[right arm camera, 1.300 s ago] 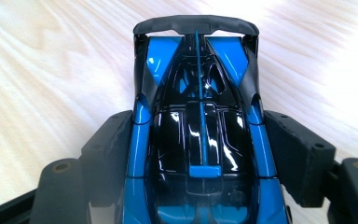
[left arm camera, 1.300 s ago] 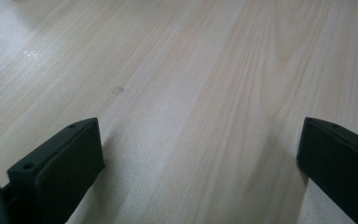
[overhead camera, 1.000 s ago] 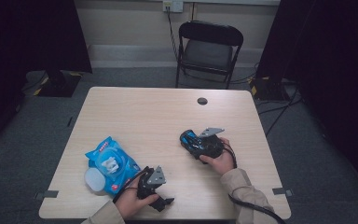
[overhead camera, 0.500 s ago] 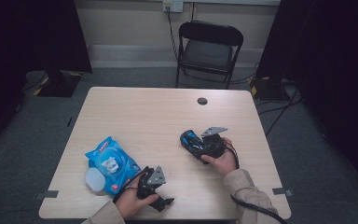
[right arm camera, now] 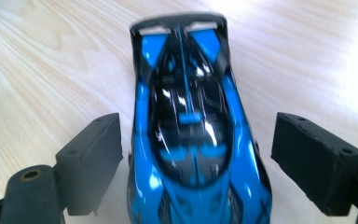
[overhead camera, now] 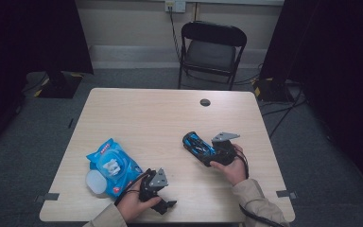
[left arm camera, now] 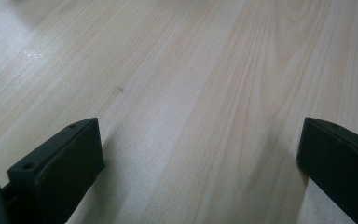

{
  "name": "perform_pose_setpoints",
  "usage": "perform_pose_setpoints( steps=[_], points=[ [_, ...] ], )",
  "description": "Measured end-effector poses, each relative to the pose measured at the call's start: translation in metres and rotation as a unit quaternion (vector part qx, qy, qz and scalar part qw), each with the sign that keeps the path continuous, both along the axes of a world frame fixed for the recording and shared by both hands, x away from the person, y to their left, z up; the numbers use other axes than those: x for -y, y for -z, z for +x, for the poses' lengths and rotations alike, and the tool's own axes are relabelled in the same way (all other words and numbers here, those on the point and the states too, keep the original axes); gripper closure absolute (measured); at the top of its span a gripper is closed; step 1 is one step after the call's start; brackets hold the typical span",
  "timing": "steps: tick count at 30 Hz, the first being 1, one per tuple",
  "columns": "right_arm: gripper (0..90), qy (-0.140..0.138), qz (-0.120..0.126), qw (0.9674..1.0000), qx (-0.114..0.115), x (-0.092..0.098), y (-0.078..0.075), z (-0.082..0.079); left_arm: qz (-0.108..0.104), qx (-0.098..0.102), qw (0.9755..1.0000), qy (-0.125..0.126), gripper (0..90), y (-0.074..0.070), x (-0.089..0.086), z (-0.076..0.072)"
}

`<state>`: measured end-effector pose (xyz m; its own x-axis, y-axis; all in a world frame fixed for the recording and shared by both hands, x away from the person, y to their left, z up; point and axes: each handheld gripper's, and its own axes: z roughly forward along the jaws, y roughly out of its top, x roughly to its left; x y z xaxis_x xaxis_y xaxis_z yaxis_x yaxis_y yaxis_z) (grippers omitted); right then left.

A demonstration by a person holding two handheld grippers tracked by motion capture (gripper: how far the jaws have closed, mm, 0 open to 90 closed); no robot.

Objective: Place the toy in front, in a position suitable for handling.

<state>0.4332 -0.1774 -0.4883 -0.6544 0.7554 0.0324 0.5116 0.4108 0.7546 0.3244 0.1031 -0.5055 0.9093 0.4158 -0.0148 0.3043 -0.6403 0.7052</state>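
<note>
A pale wood-grain desk point(overhead camera: 137, 118), rectangular with rounded corners and a smooth laminate face, is seen across the middle of the high view. A small round dark grommet point(overhead camera: 205, 102) is set into it near the upper edge. Above it in the frame, a black folding chair point(overhead camera: 211, 49) with a metal tube frame and padded seat is placed against the wall.

At the lower left of the desk, a soft blue plastic pack point(overhead camera: 112, 164) with a glossy, crinkled skin and white lettering is laid flat, and a round translucent white lid point(overhead camera: 95, 181) is tucked against its lower left corner.

A toy car point(right arm camera: 193, 135) is found right of center in the high view, resting on the desk. Its body is low, sleek and tapered, of shiny blue and black moulded plastic with a black rear wing. In the right gripper view it is flanked by the 2 blocky matte black fingers of the right gripper point(right arm camera: 196, 158), which have just been opening and are released, a gap being left on each side.

The left gripper point(left arm camera: 198, 163) is held at the lower edge of the high view, its fingers spread wide over bare desk.
</note>
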Motion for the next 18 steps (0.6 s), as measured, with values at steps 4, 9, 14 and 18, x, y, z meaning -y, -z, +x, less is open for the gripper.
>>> perform_pose_setpoints(
  steps=[4, 9, 14, 18],
  points=[
    [14.6, 0.010, 0.009, 0.9999, -0.004, 0.007, 0.008, -0.006, 0.000, 0.000, 1.0000, 0.000, 0.0, 0.000, 0.000, 0.000],
    [14.6, 0.005, 0.006, 0.9999, -0.012, 0.013, 0.015, -0.011, 0.000, 0.000, 1.0000, 0.000, 0.0, 0.000, 0.000, 0.000],
    [14.8, -0.007, -0.004, 0.9999, -0.009, 0.014, 0.017, -0.012, 0.000, 0.000, 1.0000, 0.000, 0.0, 0.000, 0.000, 0.000],
    [14.4, -0.017, -0.021, 0.9996, -0.004, 0.013, 0.018, -0.013, 0.000, 0.000, 1.0000, 0.000, 0.0, 0.000, 0.000, 0.000]
  ],
)
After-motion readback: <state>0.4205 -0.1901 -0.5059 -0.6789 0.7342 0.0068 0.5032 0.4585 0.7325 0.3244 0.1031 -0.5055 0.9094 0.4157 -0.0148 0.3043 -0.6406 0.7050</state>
